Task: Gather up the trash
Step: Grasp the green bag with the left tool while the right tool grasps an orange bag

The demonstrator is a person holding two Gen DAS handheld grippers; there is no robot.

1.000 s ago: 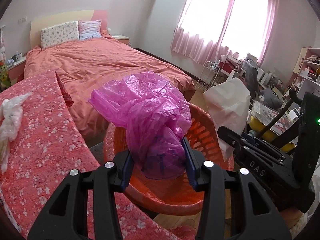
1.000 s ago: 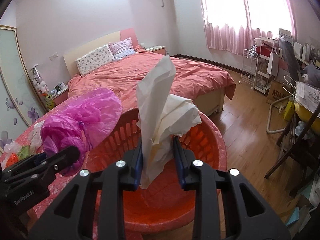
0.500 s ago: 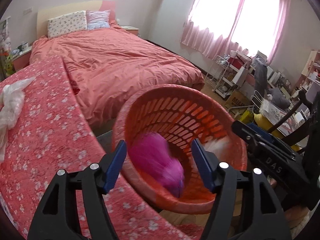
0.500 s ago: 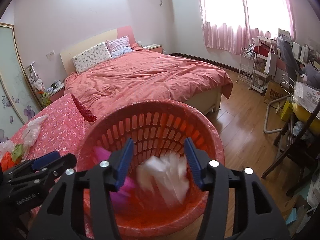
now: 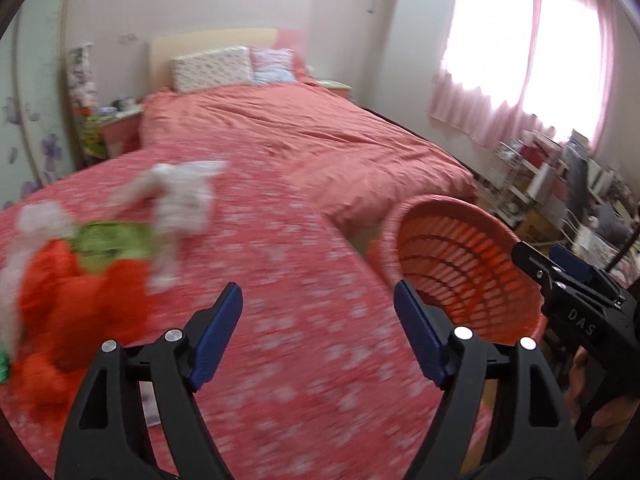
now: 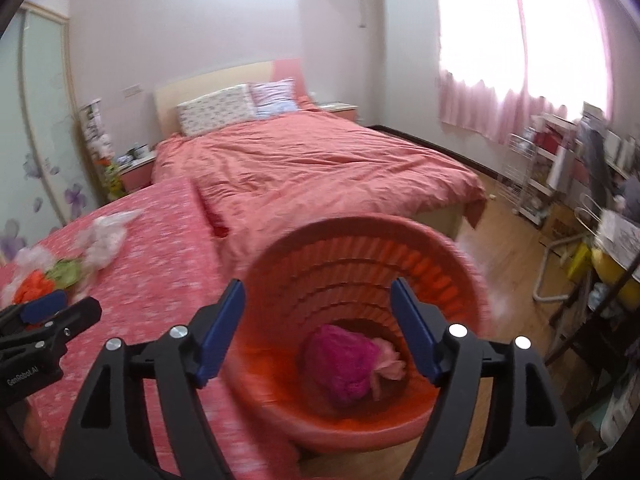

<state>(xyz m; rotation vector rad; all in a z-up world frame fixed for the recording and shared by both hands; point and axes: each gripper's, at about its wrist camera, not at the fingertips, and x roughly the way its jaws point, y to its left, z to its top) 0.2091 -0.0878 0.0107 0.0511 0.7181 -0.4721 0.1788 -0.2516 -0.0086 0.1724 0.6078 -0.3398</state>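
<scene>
The left tongs (image 5: 318, 308) have their blue pads spreading apart with nothing between them; they hang over the floral red cover of the desk (image 5: 304, 320), pointing down toward its middle. The right tongs (image 6: 318, 304) are also spreading, empty, and aim into the mouth of the orange basket (image 6: 448, 264), which stands on the floor just off the desk's right edge.

At the bottom of the basket lie a crumpled magenta bag (image 6: 344, 360) and, touching its right side, a pale crumpled wad (image 6: 390, 362); the blur hides what the wad is made of. In the left wrist view the basket's slatted wall shows, but not its contents.

Toward the desk's left edge sits more trash, close together: a bright orange bag (image 5: 80, 300), a green scrap (image 5: 108, 242) resting on top of it, a whitish plastic bag (image 5: 180, 204) just beyond, and a smaller pale bag (image 5: 40, 220) at the far left. All are smeared by motion blur. Bare cover lies between the left tongs and this pile.

Past the desk's far edge is a bed (image 6: 320, 164) with a salmon duvet and two pillows (image 6: 240, 108) at the headboard. Pink curtains (image 6: 520, 92) hang over a bright window on the right, with cluttered shelves and a wire rack (image 6: 528, 184) below it on the wooden floor.
</scene>
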